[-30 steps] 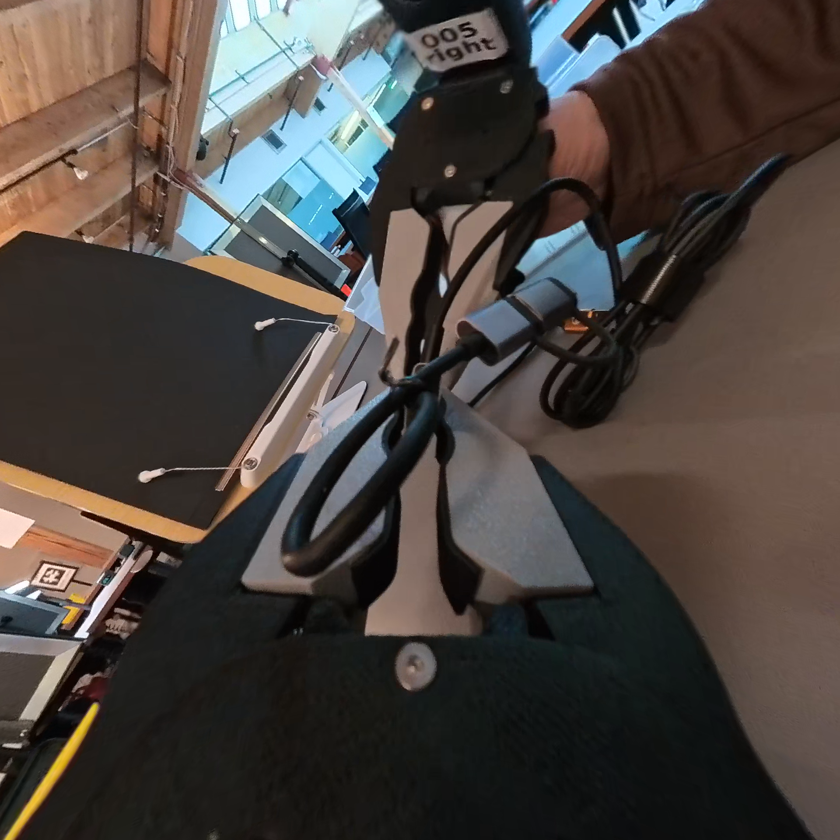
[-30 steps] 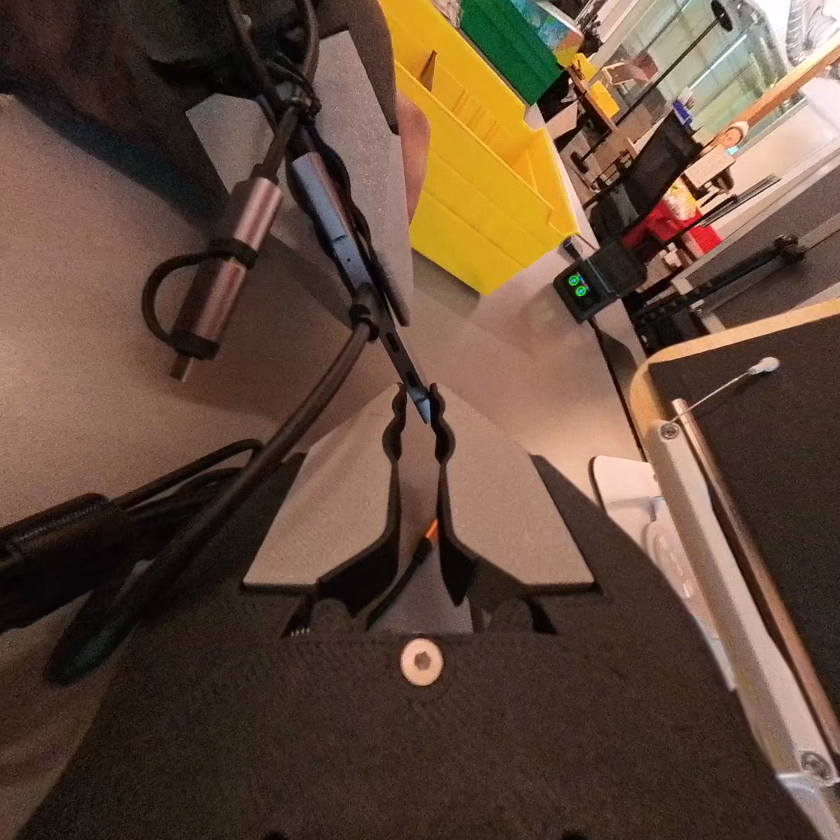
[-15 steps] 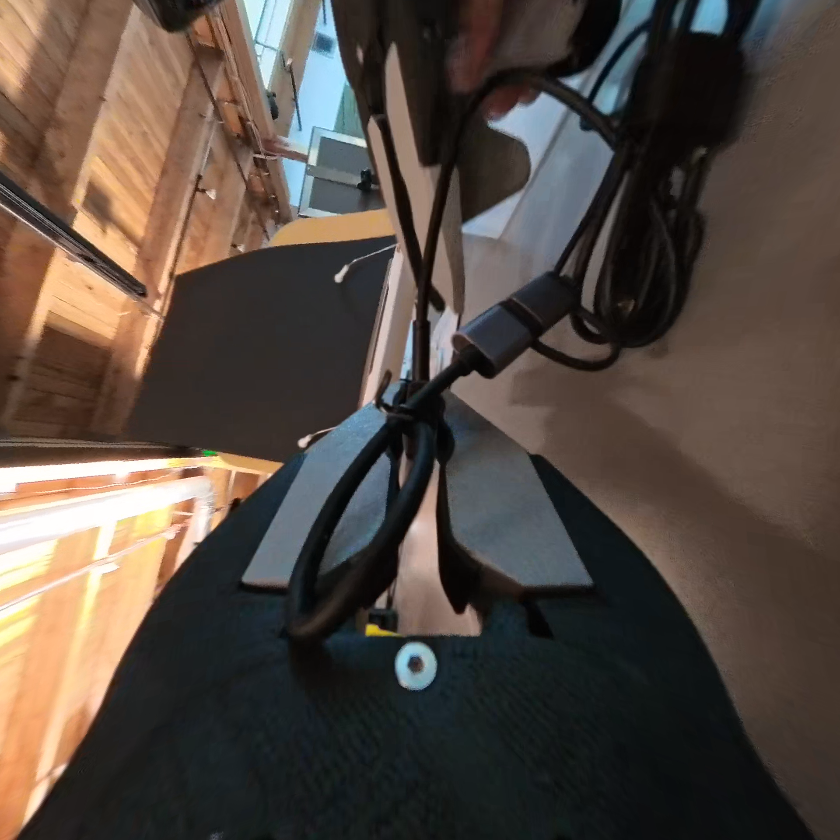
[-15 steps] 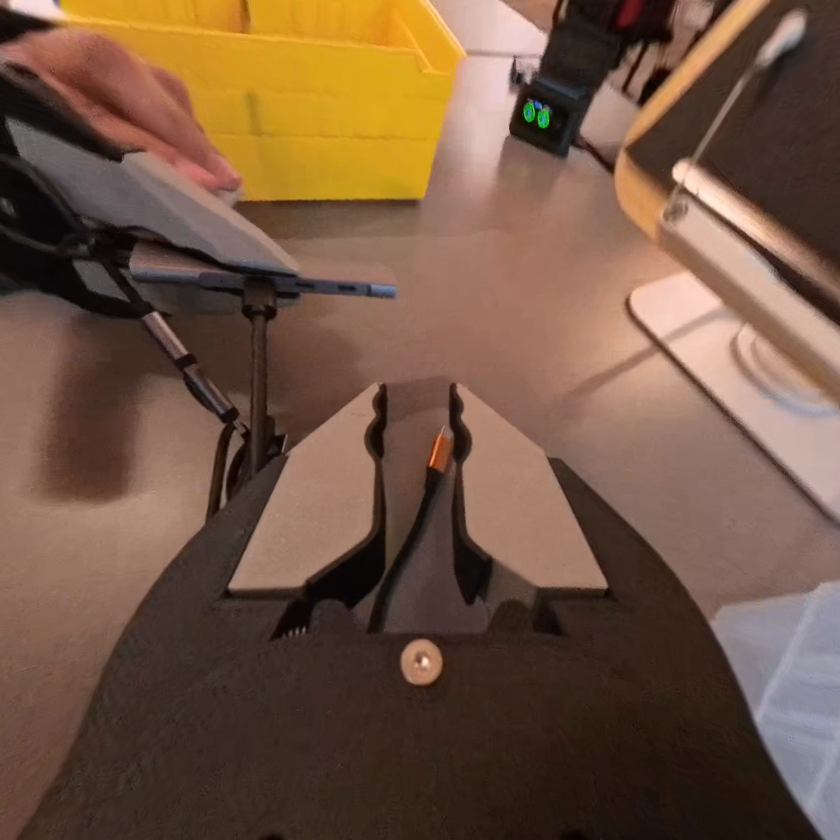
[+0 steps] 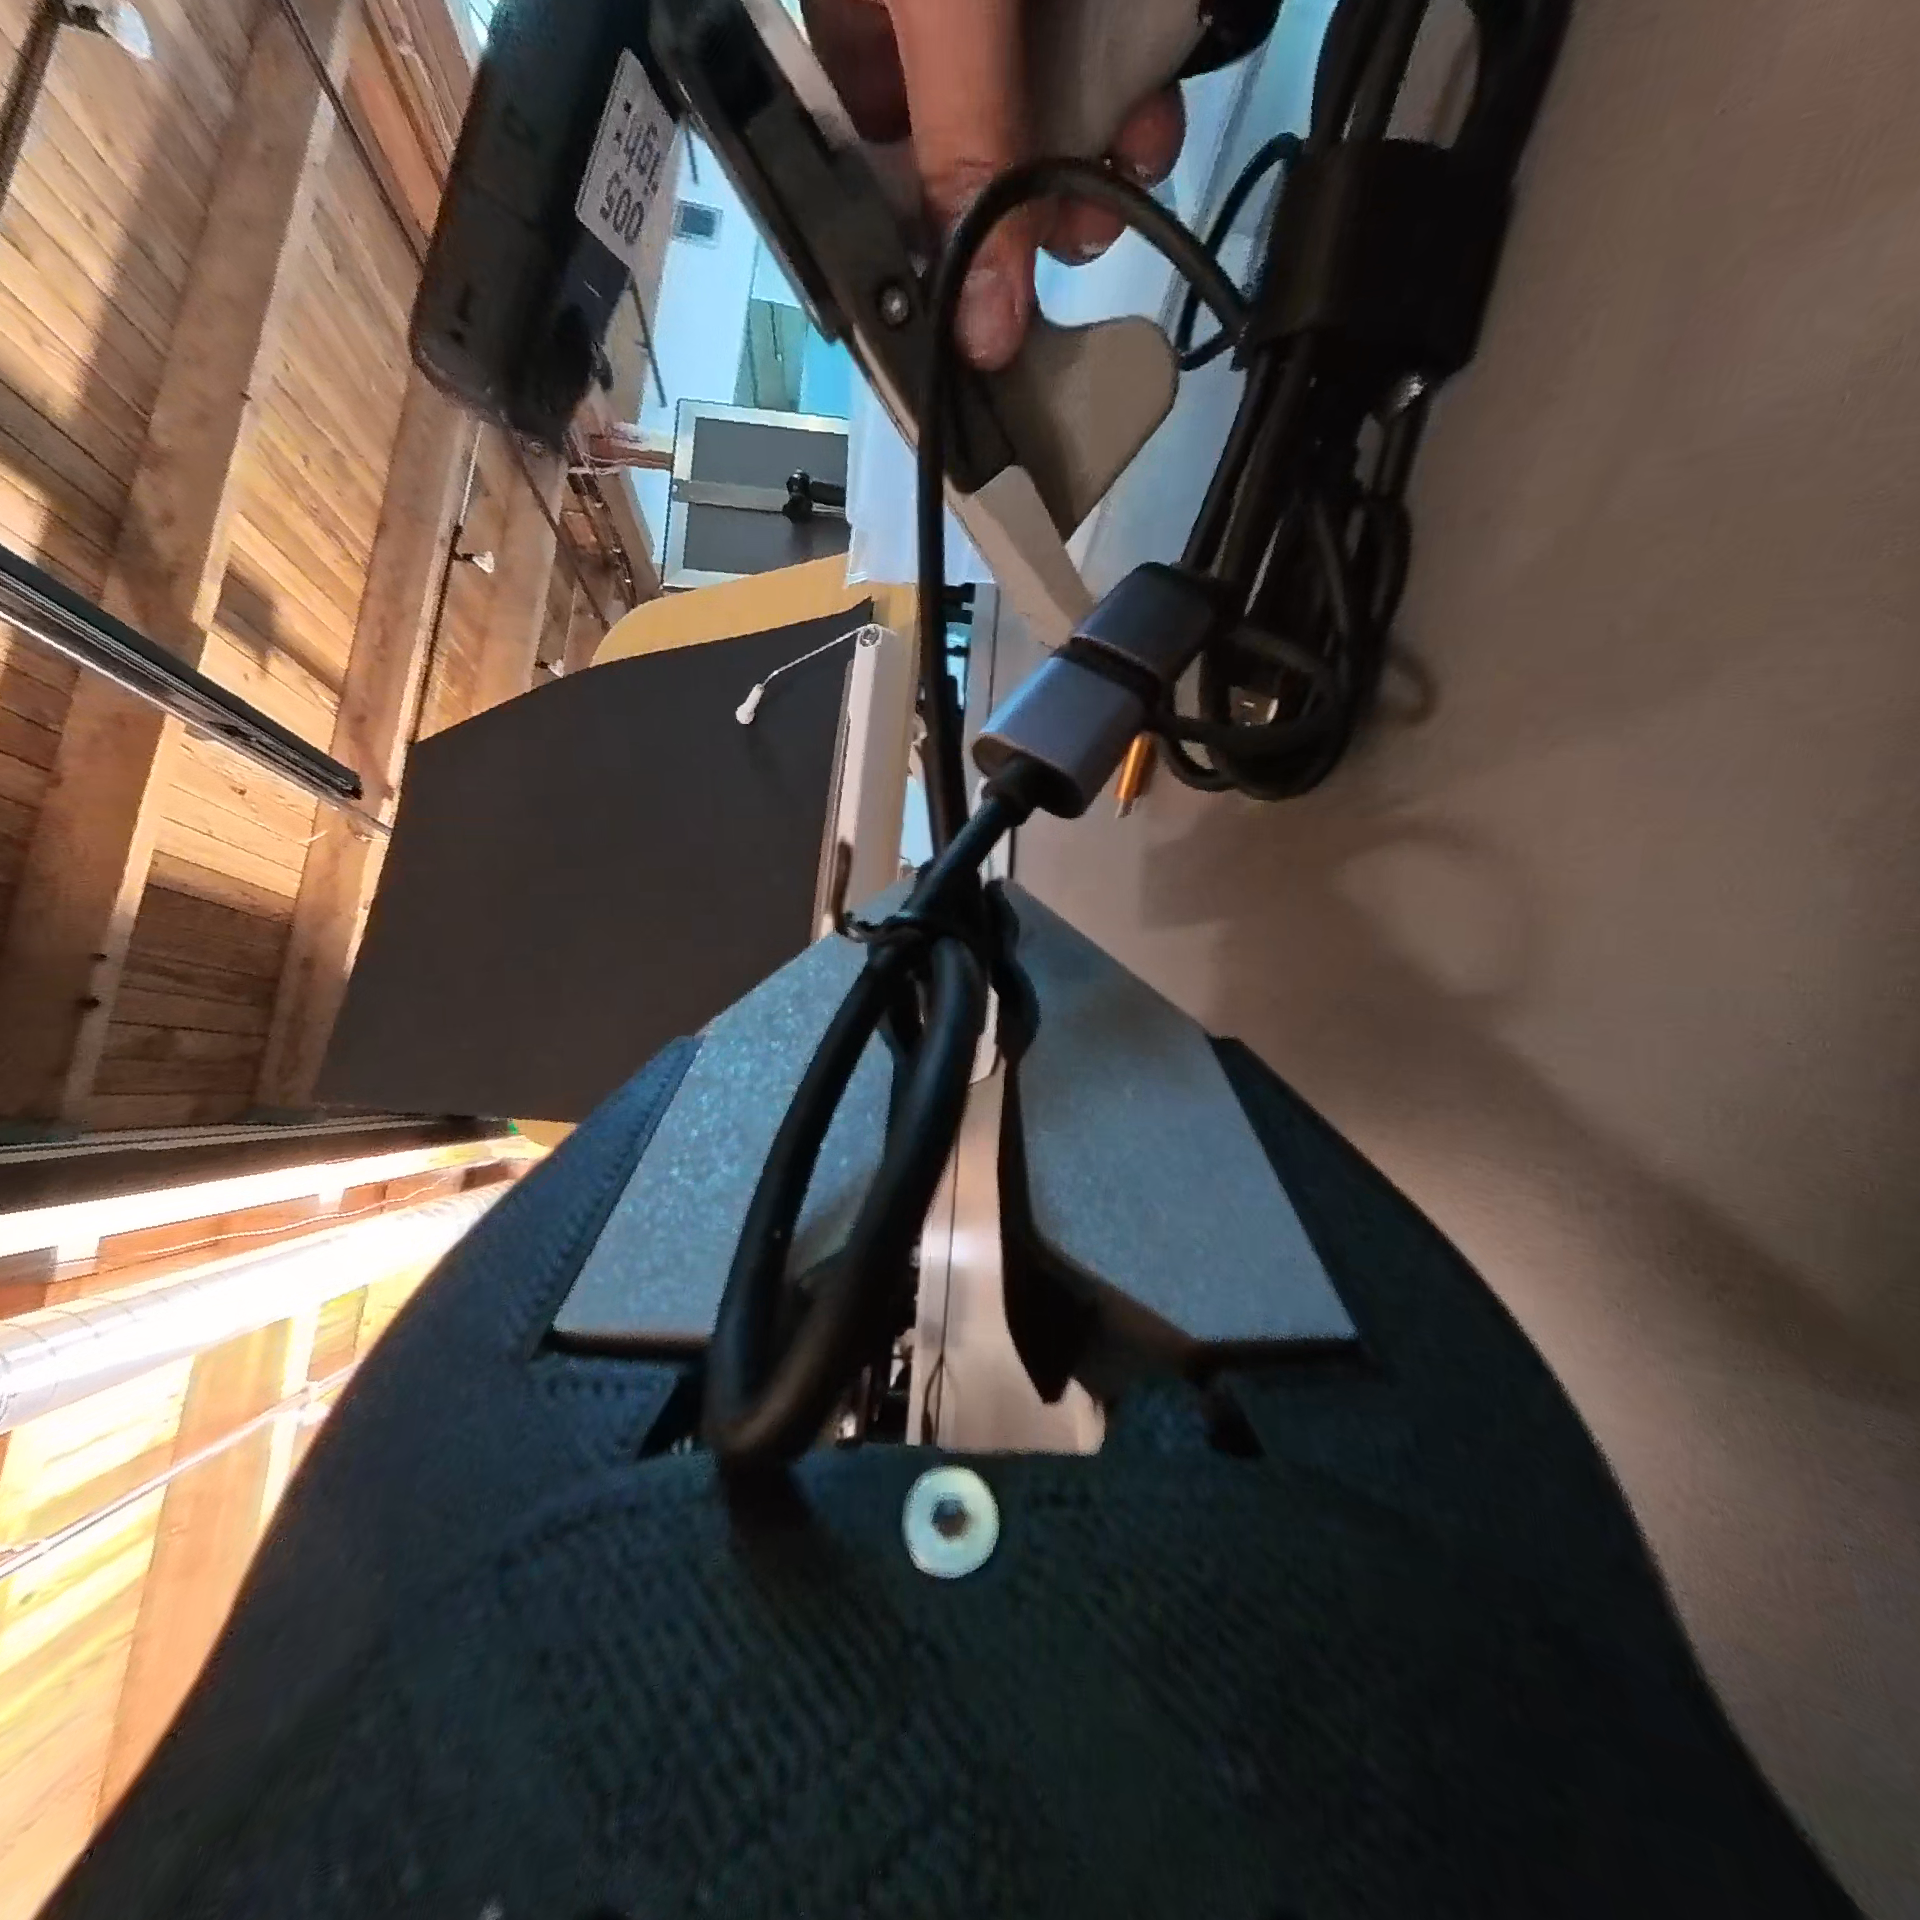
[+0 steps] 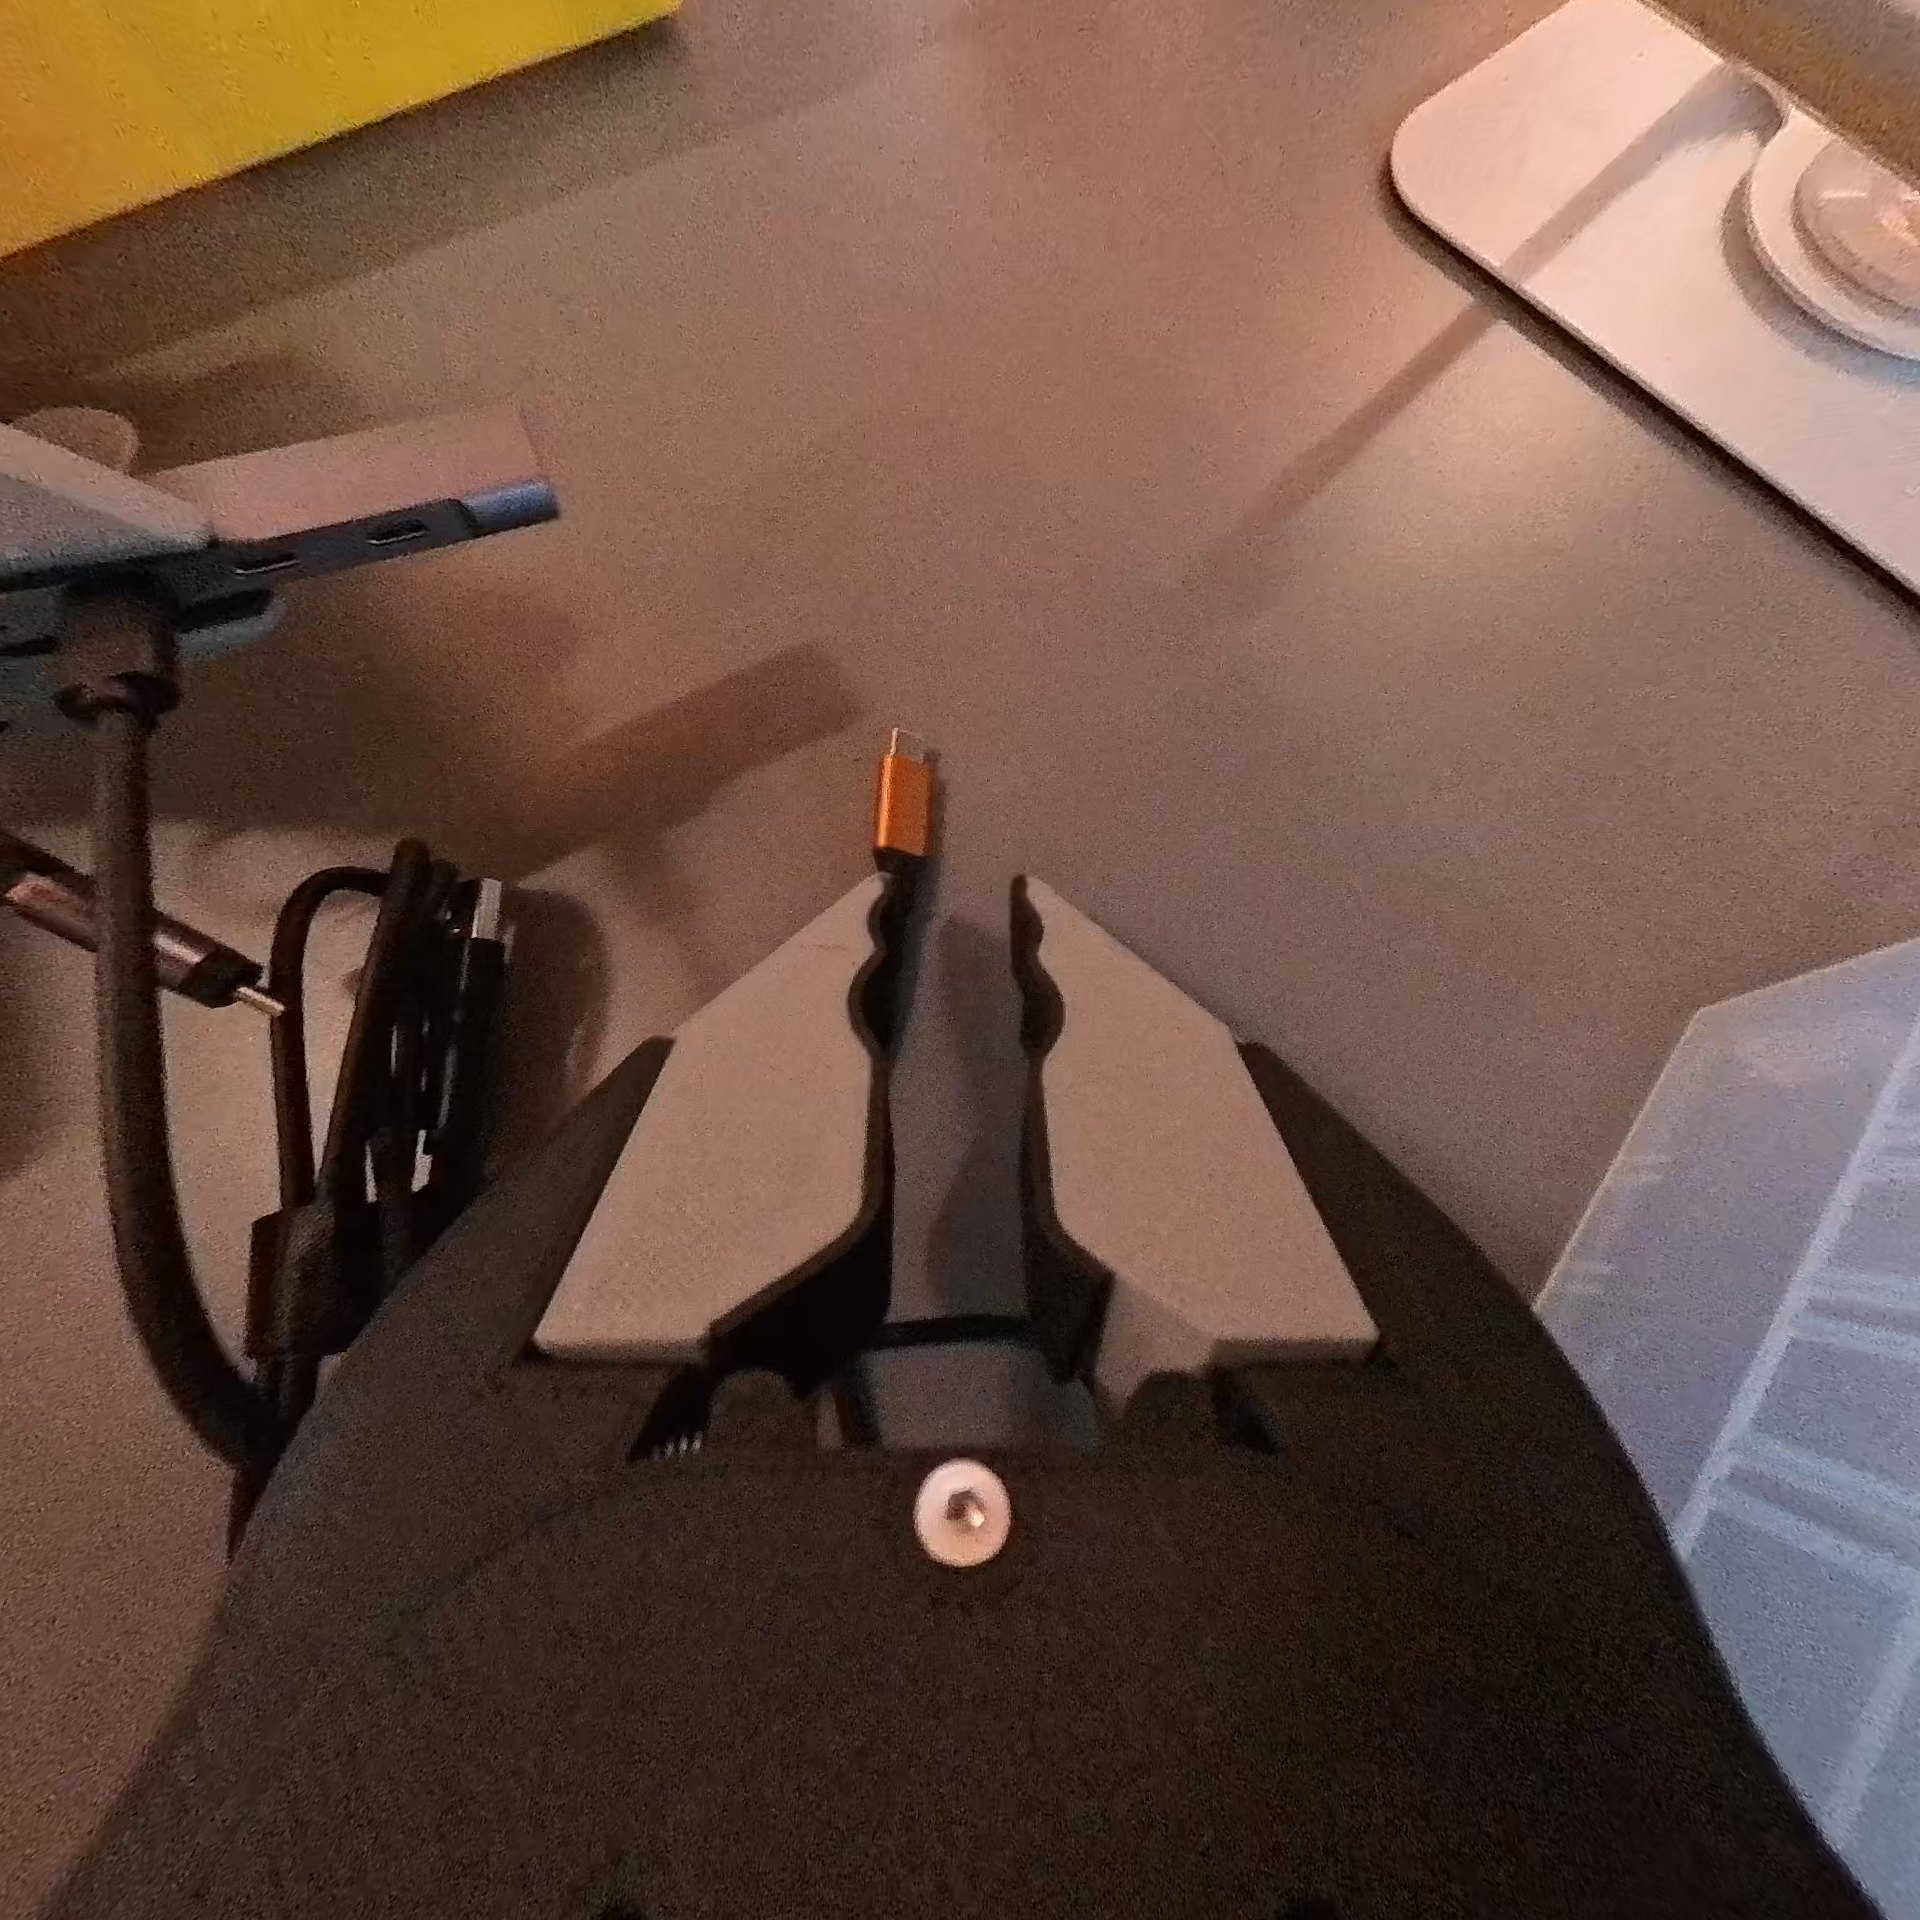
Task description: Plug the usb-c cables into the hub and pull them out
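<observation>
My left gripper (image 5: 961, 914) is shut on the thin grey hub, whose black cable (image 5: 831, 1164) loops over the left finger and ends in a grey plug (image 5: 1081, 717). In the right wrist view the hub (image 6: 416, 530) sticks out level at the left, above the table, with empty ports along its edge. My right gripper (image 6: 951, 883) is open, low over the table. The orange usb-c plug (image 6: 907, 795) lies on the table just past its left fingertip, clear of the hub; it also shows in the left wrist view (image 5: 1132, 774).
A bundle of black cables (image 6: 416, 1039) lies on the brown table (image 6: 1247, 520) left of my right gripper. A yellow bin (image 6: 208, 104) stands at the back left, a silver monitor stand base (image 6: 1610, 208) at the back right, and a translucent plastic box (image 6: 1766, 1351) at the right. About 11 centimeters separates my left fingertips from my right.
The right gripper drew the orange plug away from the hub, dropped towards the table and opened; the plug now lies free. The left gripper kept hold of the hub and tilted.
</observation>
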{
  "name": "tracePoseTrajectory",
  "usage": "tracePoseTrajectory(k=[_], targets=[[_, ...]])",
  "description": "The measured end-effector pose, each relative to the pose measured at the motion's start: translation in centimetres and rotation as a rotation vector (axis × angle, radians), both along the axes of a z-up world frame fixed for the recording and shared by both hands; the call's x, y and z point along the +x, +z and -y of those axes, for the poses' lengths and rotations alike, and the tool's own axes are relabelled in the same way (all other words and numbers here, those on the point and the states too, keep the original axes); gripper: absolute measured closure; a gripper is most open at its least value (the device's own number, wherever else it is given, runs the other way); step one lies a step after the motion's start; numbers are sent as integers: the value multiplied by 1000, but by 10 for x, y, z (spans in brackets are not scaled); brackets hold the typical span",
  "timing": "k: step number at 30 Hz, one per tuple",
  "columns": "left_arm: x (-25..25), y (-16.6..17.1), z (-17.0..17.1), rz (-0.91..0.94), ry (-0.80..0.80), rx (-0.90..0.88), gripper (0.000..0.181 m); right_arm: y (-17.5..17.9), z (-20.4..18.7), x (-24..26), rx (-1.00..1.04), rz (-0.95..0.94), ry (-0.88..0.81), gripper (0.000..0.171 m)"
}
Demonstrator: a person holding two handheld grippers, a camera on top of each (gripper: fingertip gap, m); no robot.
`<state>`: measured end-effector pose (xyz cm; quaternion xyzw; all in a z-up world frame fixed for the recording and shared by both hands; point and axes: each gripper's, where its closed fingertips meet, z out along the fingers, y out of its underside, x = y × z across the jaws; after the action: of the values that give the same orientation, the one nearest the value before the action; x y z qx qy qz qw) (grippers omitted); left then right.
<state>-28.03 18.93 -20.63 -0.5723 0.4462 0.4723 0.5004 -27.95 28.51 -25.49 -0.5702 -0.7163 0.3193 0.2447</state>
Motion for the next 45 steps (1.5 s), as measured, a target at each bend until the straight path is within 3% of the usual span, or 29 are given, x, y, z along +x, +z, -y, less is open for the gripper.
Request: tracePoseTrajectory(k=[5, 10, 19, 29, 33, 40, 45], targets=[[-1, 2, -1, 2, 1, 7, 175, -13, 7, -5, -60, 41, 18, 143], [-2, 1, -1, 7, 9, 2, 174, -14, 6, -7, -72, 33, -6, 165], [-4, -1, -2, 24, 10, -9, 174, -13, 8, -10, -169, 35, -10, 160], [-4, -3, -3, 27, 14, -18, 174, -14, 5, -15, -130, 30, -20, 164], [-12, -3, -5, 38, 43, -17, 174, -4, 21, -17, 1, -44, 89, 165], [-10, -5, -6, 41, 20, -19, 174, 32, 53, -12, 477, -262, 330, 166], [-8, -8, -6, 38, 8, -34, 174, 32, 58, -7, 540, -256, 366, 166]])
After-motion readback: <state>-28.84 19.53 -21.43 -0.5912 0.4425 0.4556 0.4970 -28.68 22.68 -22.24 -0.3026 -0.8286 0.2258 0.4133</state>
